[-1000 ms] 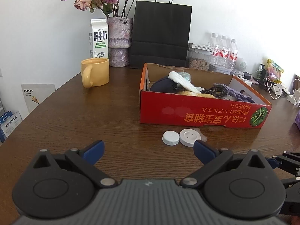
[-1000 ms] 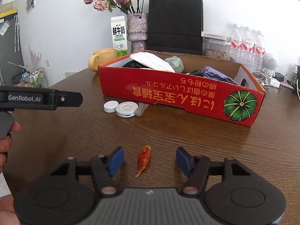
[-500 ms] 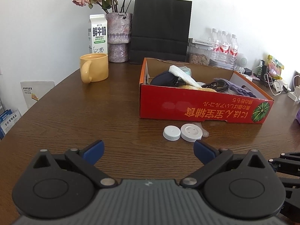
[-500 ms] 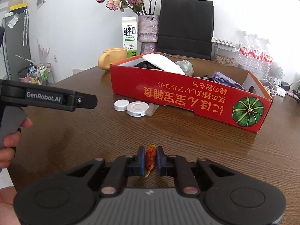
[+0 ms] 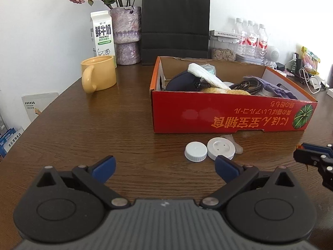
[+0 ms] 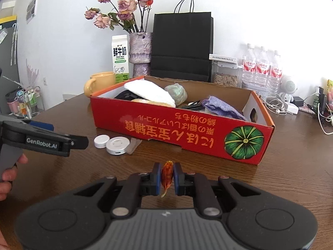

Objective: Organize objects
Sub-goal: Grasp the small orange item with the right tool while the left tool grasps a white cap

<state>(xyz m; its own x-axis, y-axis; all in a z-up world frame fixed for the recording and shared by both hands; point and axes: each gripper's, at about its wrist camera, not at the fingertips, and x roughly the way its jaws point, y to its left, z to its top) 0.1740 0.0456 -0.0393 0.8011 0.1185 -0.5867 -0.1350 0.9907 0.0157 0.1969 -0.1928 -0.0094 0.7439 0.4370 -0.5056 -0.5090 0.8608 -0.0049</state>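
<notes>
- You are looking at one red box [image 6: 177, 131] on the table.
- Two white round caps [image 5: 196, 151] are lying just before it.
- Three water bottles [image 6: 261, 66] are standing at the back.
- One yellow mug [image 5: 97, 76], one milk carton [image 5: 103, 35], one vase [image 5: 126, 35] and one black bag [image 5: 175, 20] are standing behind.
- You are holding two grippers [image 6: 167, 176].

I saw the small orange-red dried petal [image 6: 167, 175] pinched upright, its thin tip hanging below, raised off the brown table. Ahead lay the open red cardboard box [image 6: 187, 133] full of oddments; by its front wall sat a white cap [image 6: 101, 141] touching a white disc [image 6: 116, 145]
</notes>
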